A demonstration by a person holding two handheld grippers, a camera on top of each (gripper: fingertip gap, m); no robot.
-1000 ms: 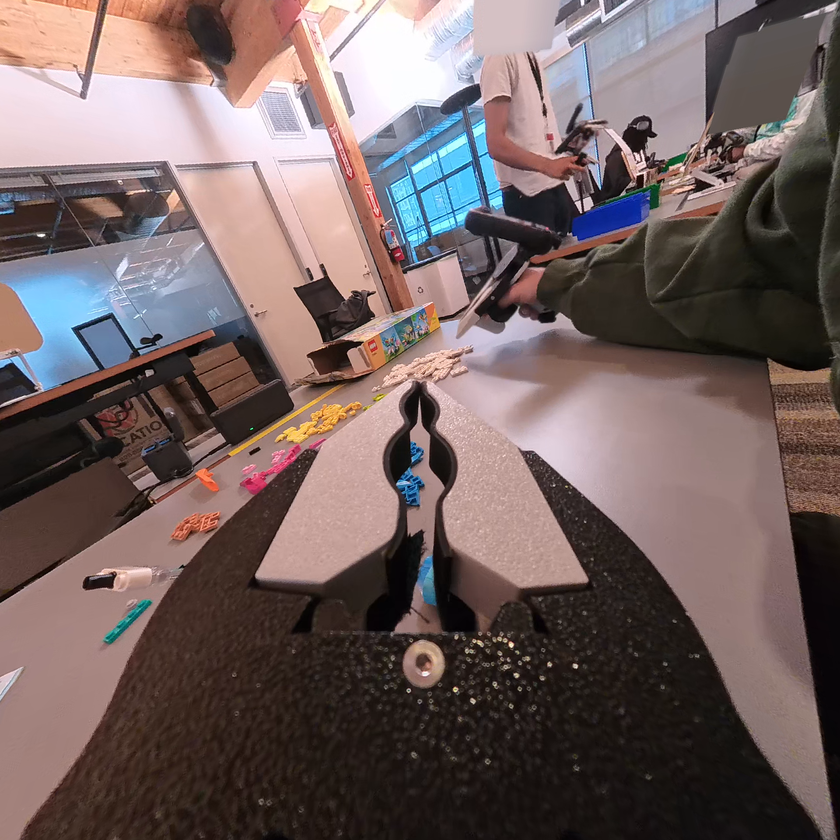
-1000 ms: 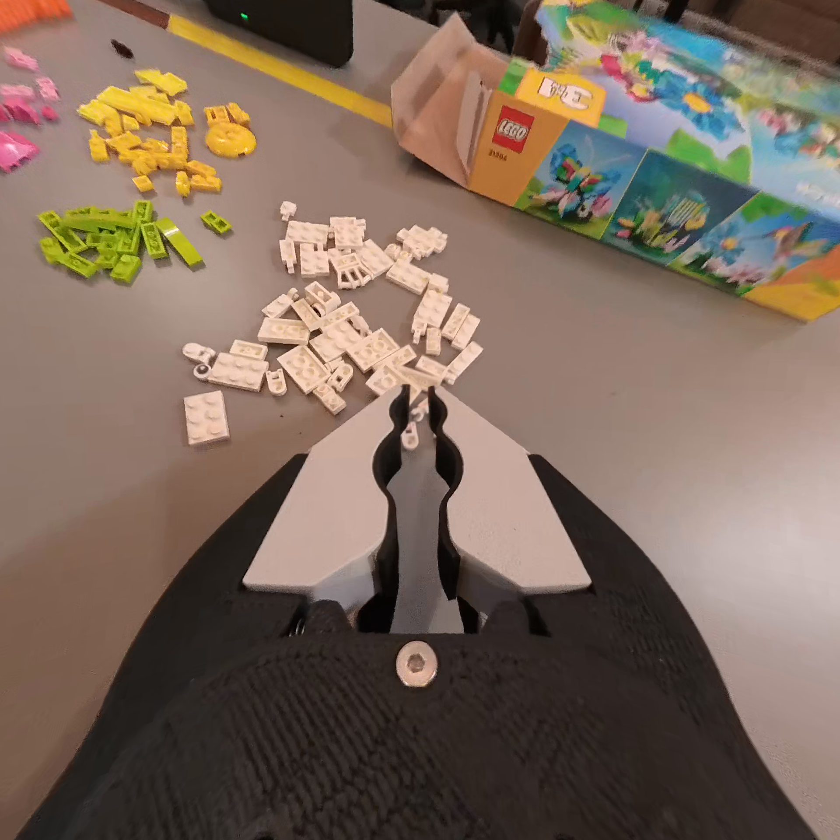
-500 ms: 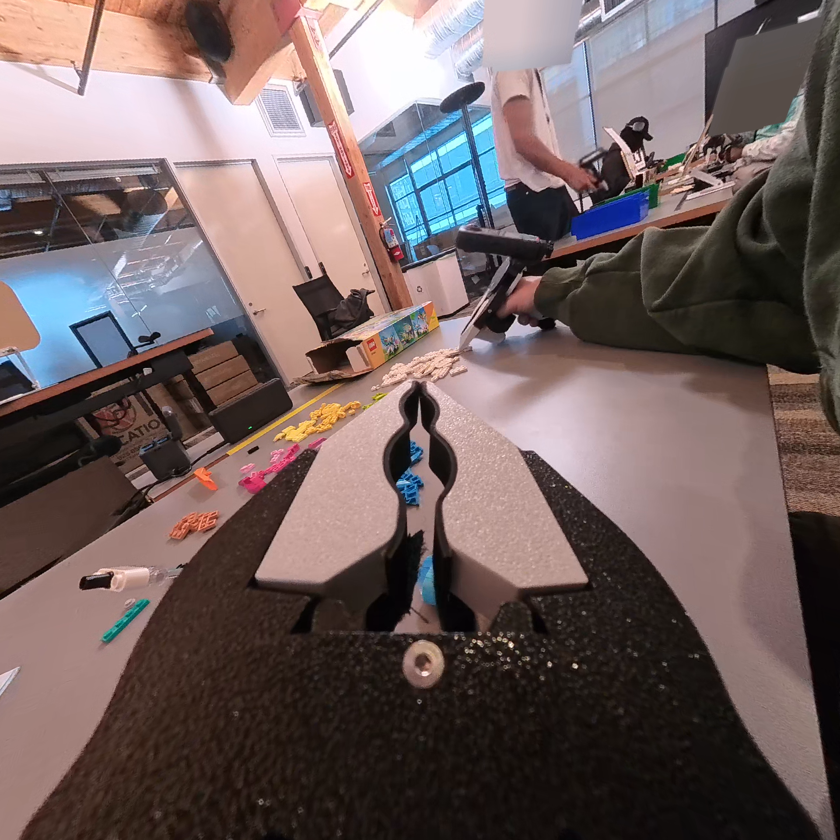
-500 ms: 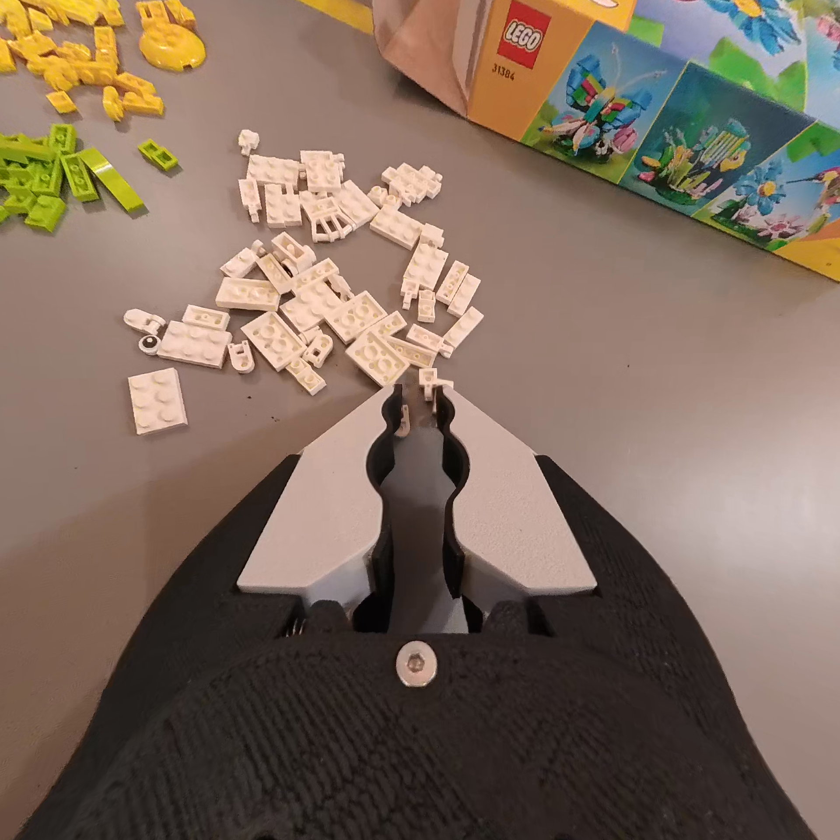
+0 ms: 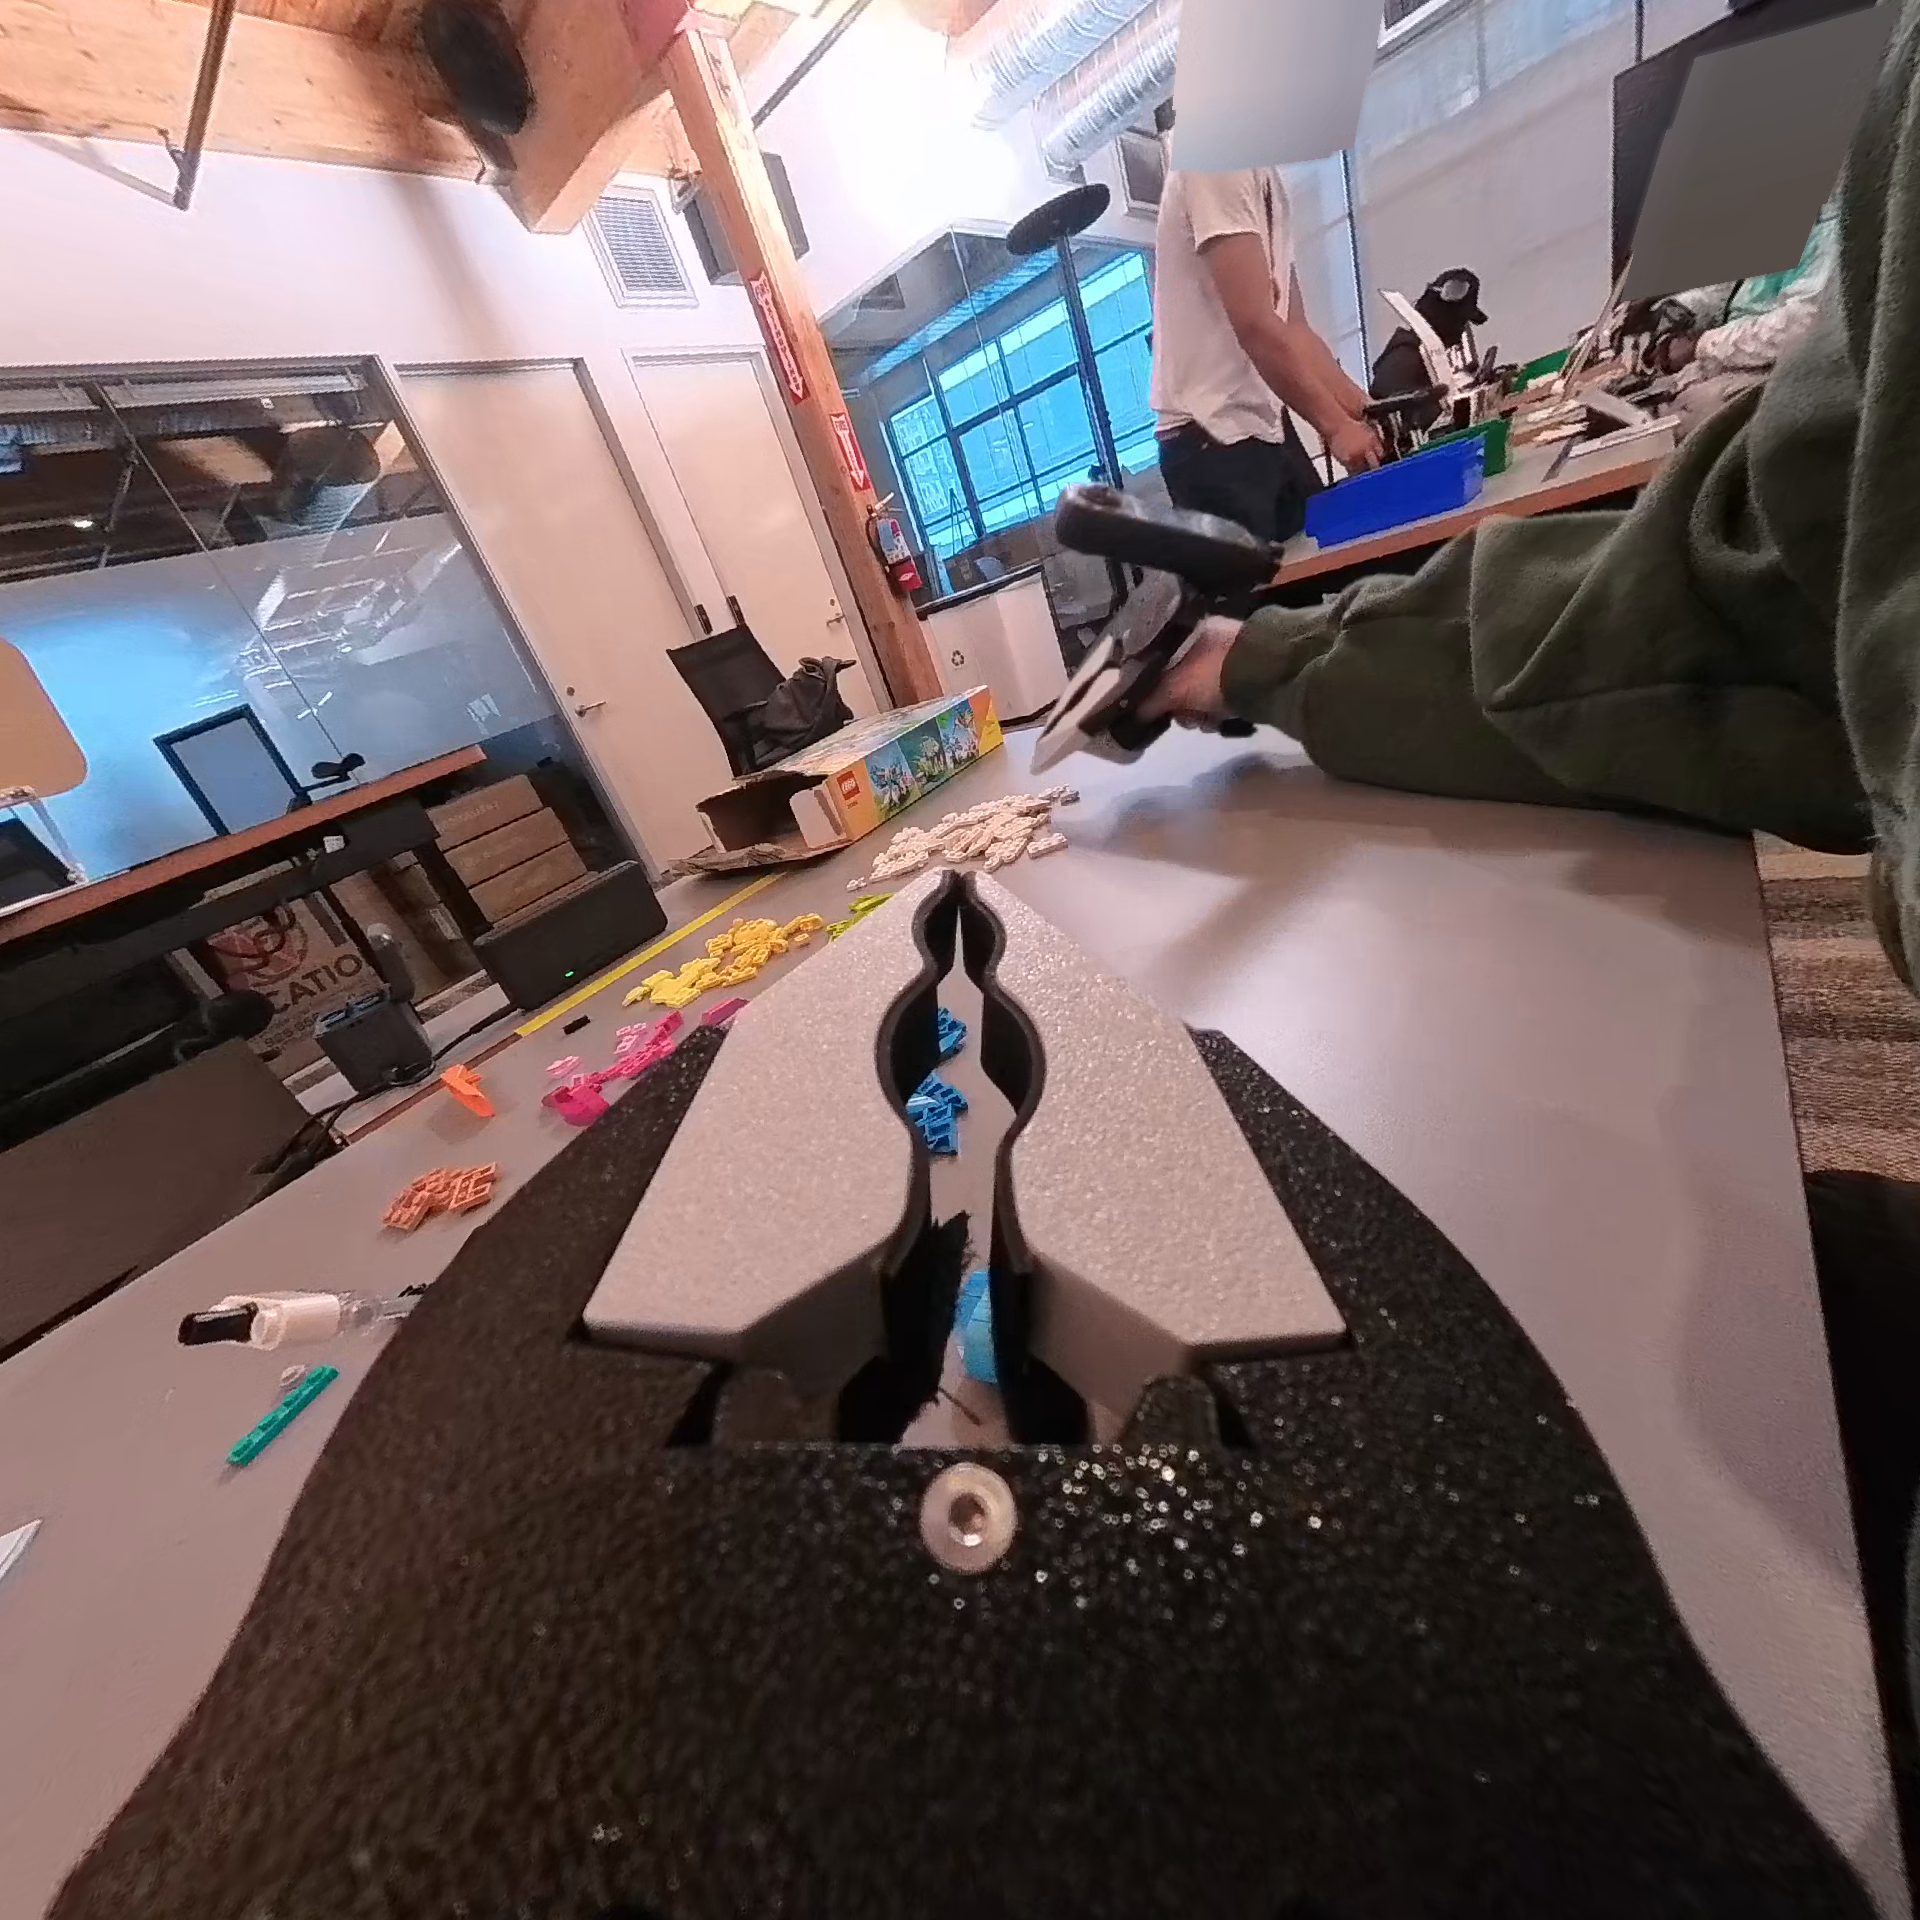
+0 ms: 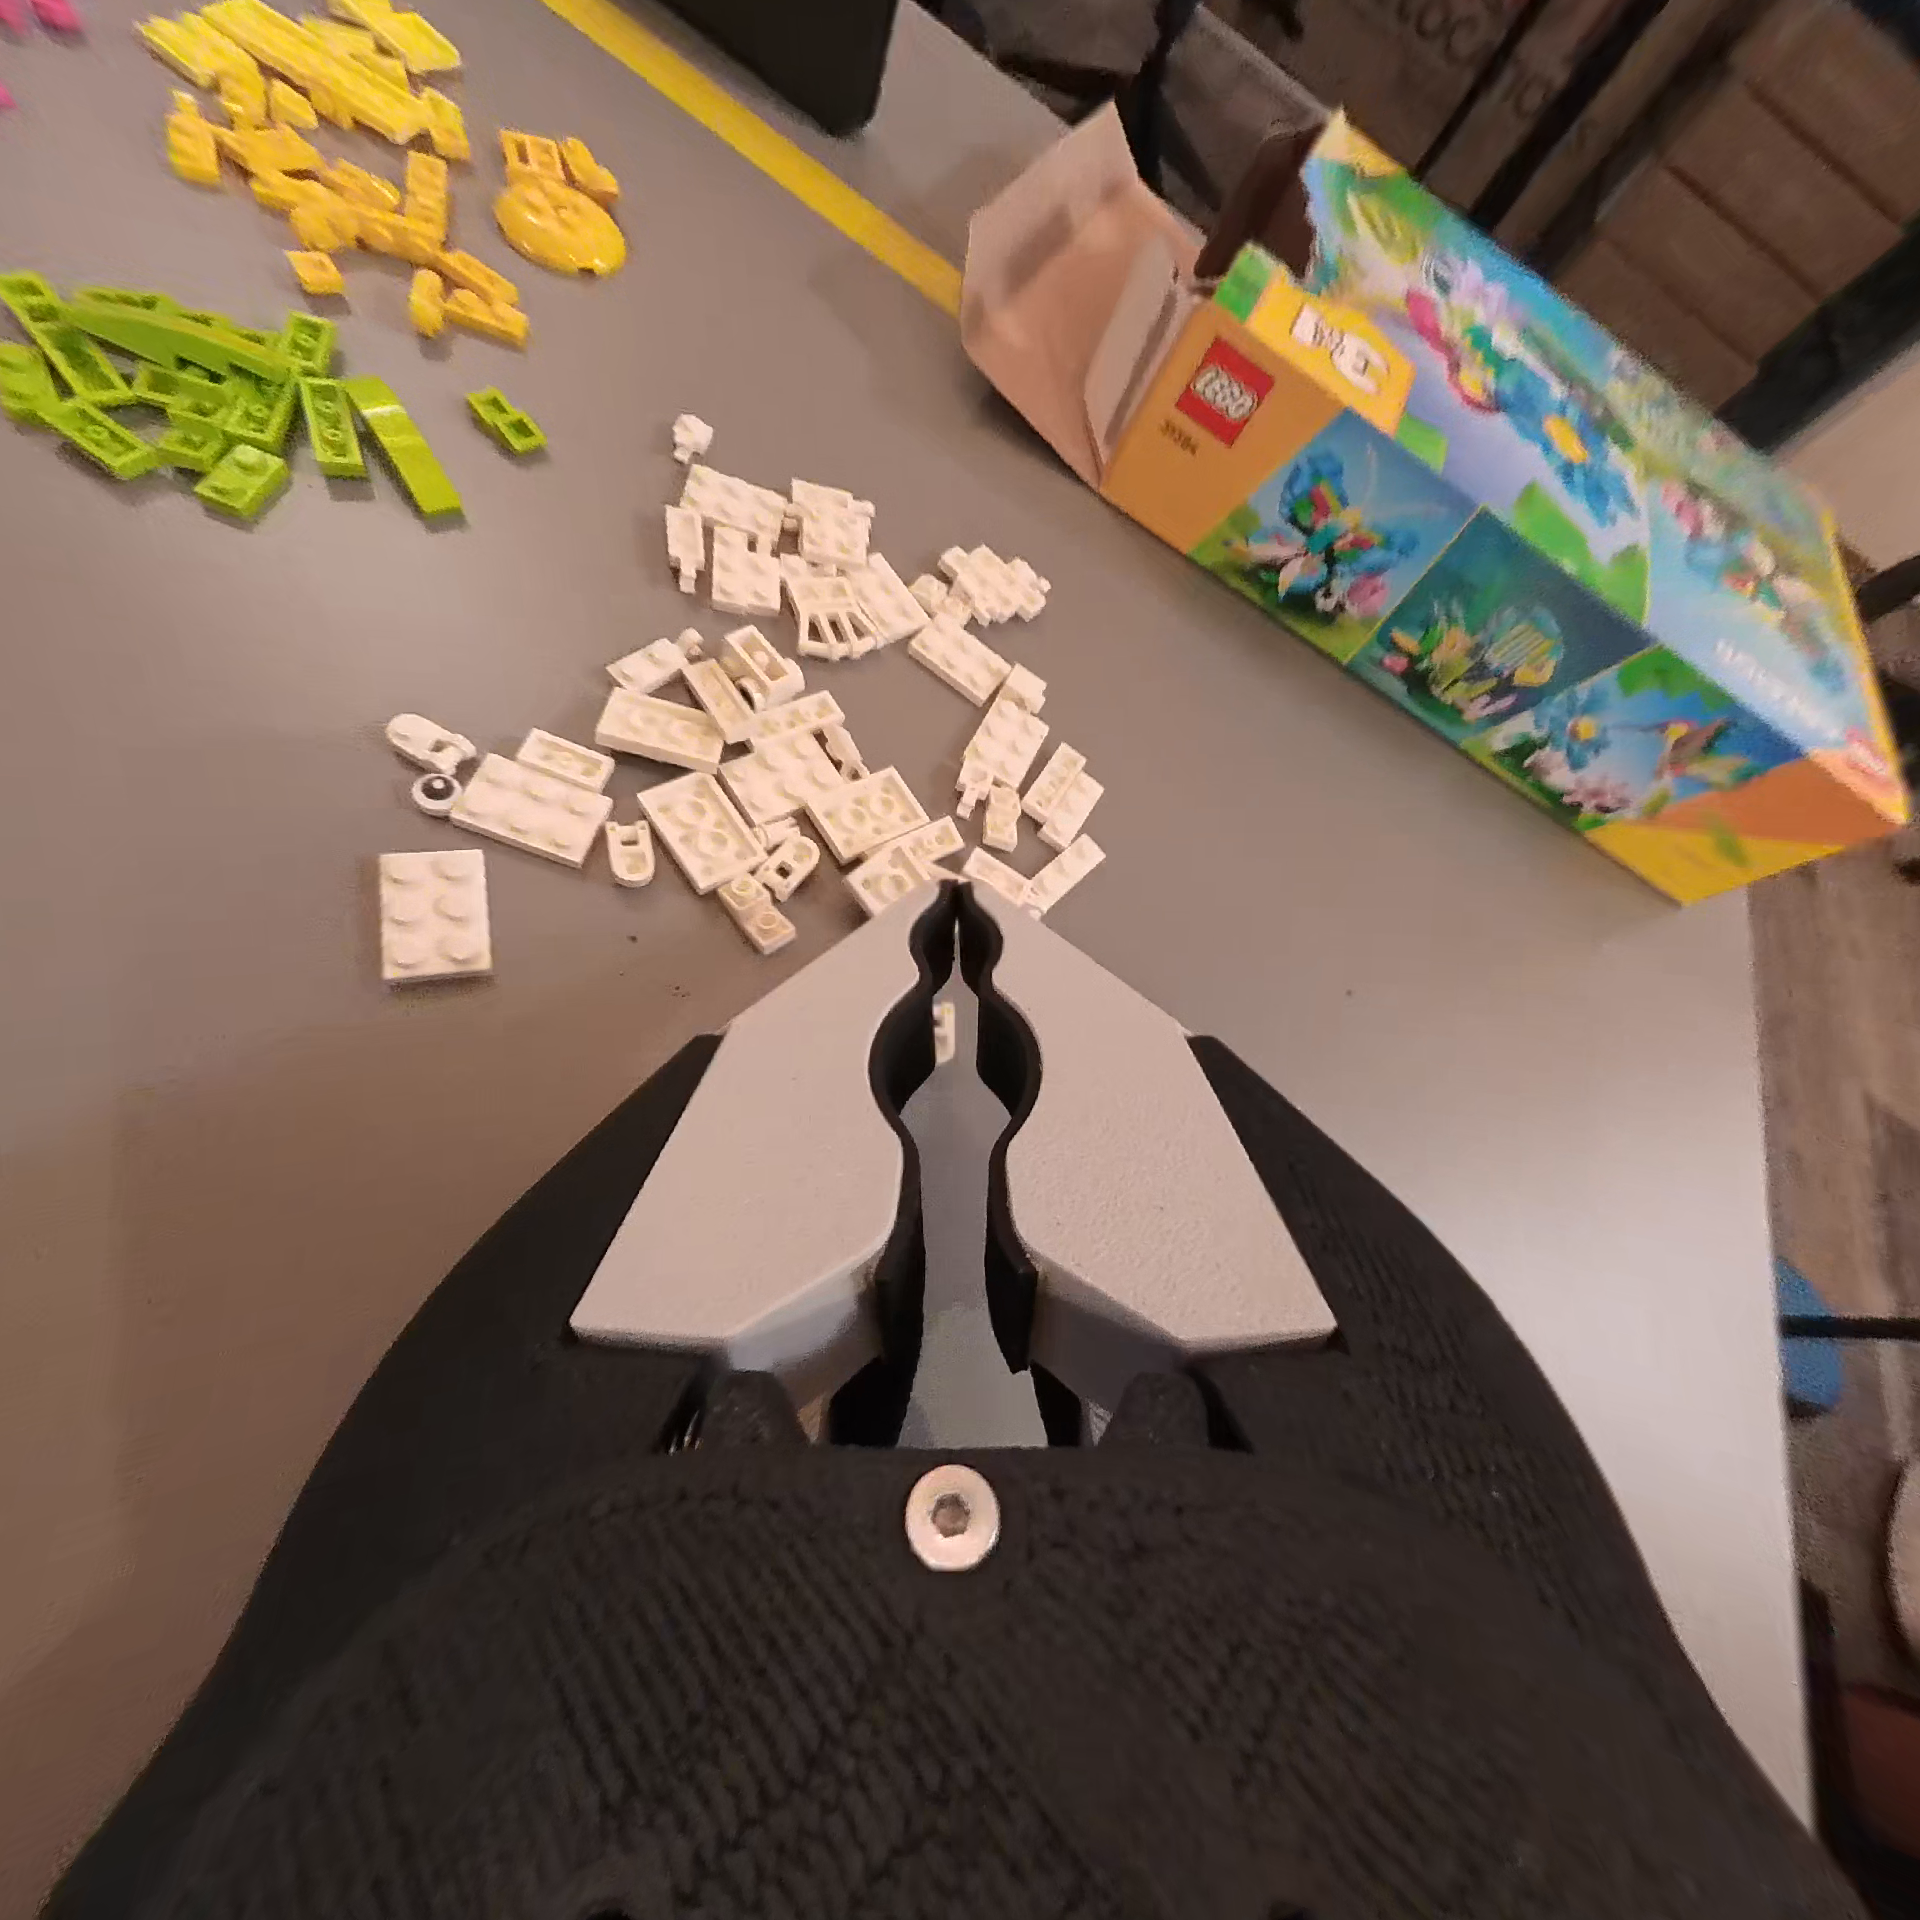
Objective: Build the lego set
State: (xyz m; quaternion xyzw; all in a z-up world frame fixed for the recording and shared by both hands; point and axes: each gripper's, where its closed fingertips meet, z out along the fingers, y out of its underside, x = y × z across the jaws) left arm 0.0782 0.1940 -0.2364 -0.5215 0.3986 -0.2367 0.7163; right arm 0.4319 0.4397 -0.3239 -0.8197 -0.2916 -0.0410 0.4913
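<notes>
Sorted Lego pieces lie on a grey table [image 6: 1299, 1039]. My right gripper [image 6: 958, 896] is shut, its tips above the near edge of the white pile [image 6: 790, 748]. A small white piece [image 6: 943, 1023] shows in the gap just behind the tips. In the left wrist view the right gripper [image 5: 1049, 753] hangs tilted above the white pile [image 5: 977, 836], held by a hand in a green sleeve. My left gripper [image 5: 958, 883] is shut, low over the table, with blue pieces [image 5: 935, 1107] showing through its gap.
The opened Lego box [image 6: 1507, 540] lies behind the white pile. Yellow pieces [image 6: 364, 166] and lime pieces [image 6: 208, 395] lie to the left. Pink [image 5: 613, 1070], orange [image 5: 442, 1193] and teal [image 5: 283, 1413] pieces and a white tube [image 5: 281, 1322] lie left of my left gripper. The table edge runs along the right. Across from one pair of fingers to the other is roughly 45 centimetres.
My right gripper opened slightly at the white pile's near edge, then shut and lifted away from the table. My left gripper has stayed still and shut.
</notes>
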